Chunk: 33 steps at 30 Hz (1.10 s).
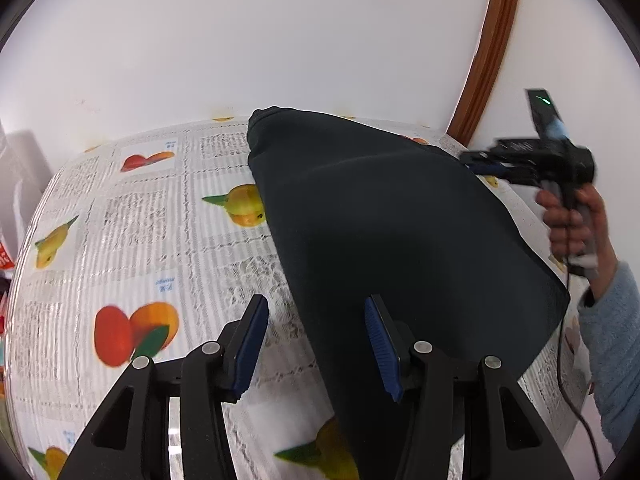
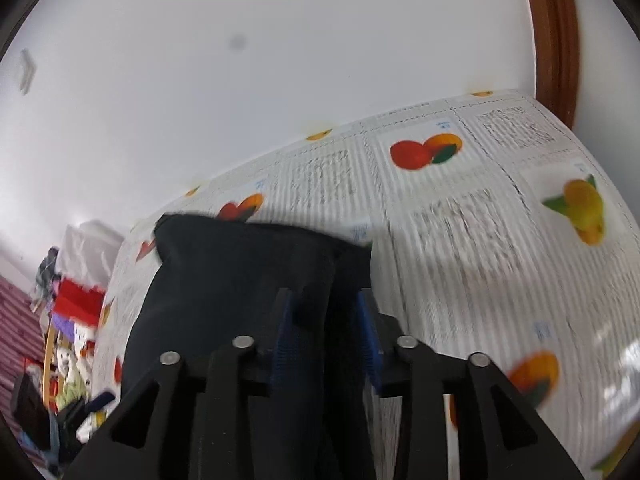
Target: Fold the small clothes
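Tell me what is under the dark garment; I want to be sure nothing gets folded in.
Around the dark garment only the fruit-print tablecloth shows, running under its edges. Whatever lies beneath its middle is covered. The right gripper grips one edge.

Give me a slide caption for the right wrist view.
Right claw shut on the dark garment, lifting it over the fruit-print tablecloth.
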Tool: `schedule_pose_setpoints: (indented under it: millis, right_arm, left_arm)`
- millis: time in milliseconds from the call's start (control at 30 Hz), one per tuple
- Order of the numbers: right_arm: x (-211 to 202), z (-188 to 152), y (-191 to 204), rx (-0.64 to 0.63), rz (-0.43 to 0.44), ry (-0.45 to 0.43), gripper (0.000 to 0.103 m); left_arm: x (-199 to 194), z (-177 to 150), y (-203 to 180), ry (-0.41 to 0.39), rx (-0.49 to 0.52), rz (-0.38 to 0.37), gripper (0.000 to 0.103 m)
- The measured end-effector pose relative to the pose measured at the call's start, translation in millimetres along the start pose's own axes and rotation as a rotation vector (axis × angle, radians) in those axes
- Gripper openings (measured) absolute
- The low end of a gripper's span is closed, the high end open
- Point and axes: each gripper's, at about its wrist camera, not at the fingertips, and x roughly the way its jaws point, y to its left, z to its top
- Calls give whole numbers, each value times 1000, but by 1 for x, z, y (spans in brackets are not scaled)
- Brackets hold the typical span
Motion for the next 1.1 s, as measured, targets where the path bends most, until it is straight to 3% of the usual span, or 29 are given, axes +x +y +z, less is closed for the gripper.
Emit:
schedule_pose_setpoints:
  millis: [200,267,367,400,467,600,667,733,800,900,967,1000,1100]
  right_arm:
    - [-4,-34,11,-21,42,48,41]
    - [4,-35,14,-31,44,40,7]
    - [-12,-28,6,-39,89,-77,3]
    - [-15,-27,0,-12,120,-84,3]
    - [-9,-28,-2,15,92,-48,3]
    - [-17,-35,8,-22,-18,-38,9]
    - [-32,-42,9,-23,-17,-54,13]
    - [-42,-52,8,-30,-3,-44,38]
    - [-48,-65,4,-24,-10,-60,52]
    - [-37,-80,-5,30,3,-27,52]
    - [-24,-81,-8,52,24,8,34]
    - [-20,-80,-7,38,43,13,7]
    - [-39,-82,-10,38,74,-76,6]
  left_arm:
    - [-3,-9,0,3,-21,-5,48]
    - [-2,-10,-2,2,-16,5,48]
    - [-4,-11,-2,8,-24,23,49]
    - [-5,-12,-2,9,-23,32,49]
    - [-8,-14,-4,8,-14,53,49]
    - [-12,-16,-5,9,-29,70,48]
    - [-15,-17,-5,9,-32,78,48]
    - [-17,-19,-6,9,-39,81,48]
    - [-19,-20,-6,10,-53,79,48]
    - [-20,-22,-8,7,-60,78,48]
    - [-21,-23,-9,6,-62,84,48]
    - [-22,-23,-10,6,-64,85,48]
    - [-26,-27,-10,13,-68,88,48]
